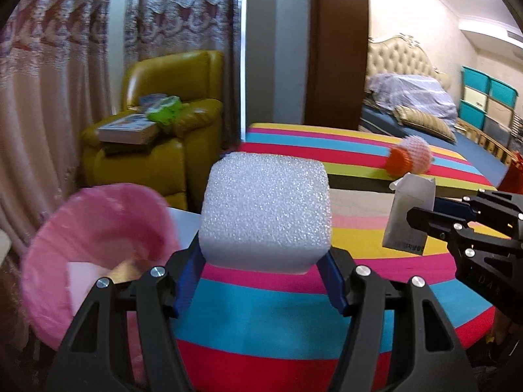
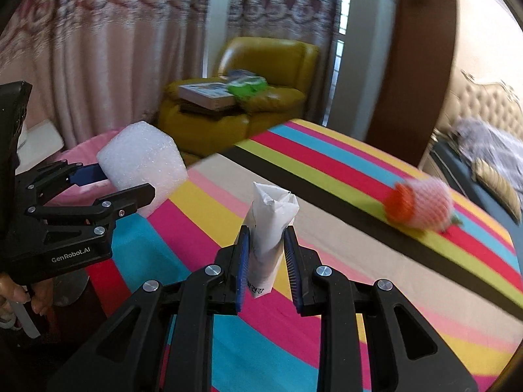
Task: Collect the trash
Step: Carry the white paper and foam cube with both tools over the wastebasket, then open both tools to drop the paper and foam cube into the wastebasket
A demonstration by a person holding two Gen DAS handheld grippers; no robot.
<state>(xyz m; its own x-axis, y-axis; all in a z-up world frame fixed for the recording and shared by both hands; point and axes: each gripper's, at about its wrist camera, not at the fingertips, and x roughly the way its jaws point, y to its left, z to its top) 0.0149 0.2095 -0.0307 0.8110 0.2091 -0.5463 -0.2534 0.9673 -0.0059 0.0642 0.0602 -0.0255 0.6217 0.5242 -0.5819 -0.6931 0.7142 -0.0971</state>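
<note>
My left gripper (image 1: 261,261) is shut on a white foam block (image 1: 264,209), its blue pads pressing the block's two sides above the striped tabletop (image 1: 261,333). A bin lined with a pink bag (image 1: 94,222) stands just to the left, with some scraps inside. My right gripper (image 2: 266,238) is shut on a crumpled white paper packet (image 2: 271,215) that it holds upright. In the right wrist view the left gripper (image 2: 126,181) and the foam block (image 2: 140,156) hang at the left, in front of the pink bin (image 2: 75,153). An orange and pink foam net (image 2: 421,205) lies on the table.
A yellow armchair (image 1: 157,137) with books and a green thing stands beyond the bin, before pink curtains (image 1: 49,81). A bed (image 1: 415,104) and teal storage boxes (image 1: 487,101) are at the far right. A person's hand (image 2: 13,294) holds the left gripper's handle.
</note>
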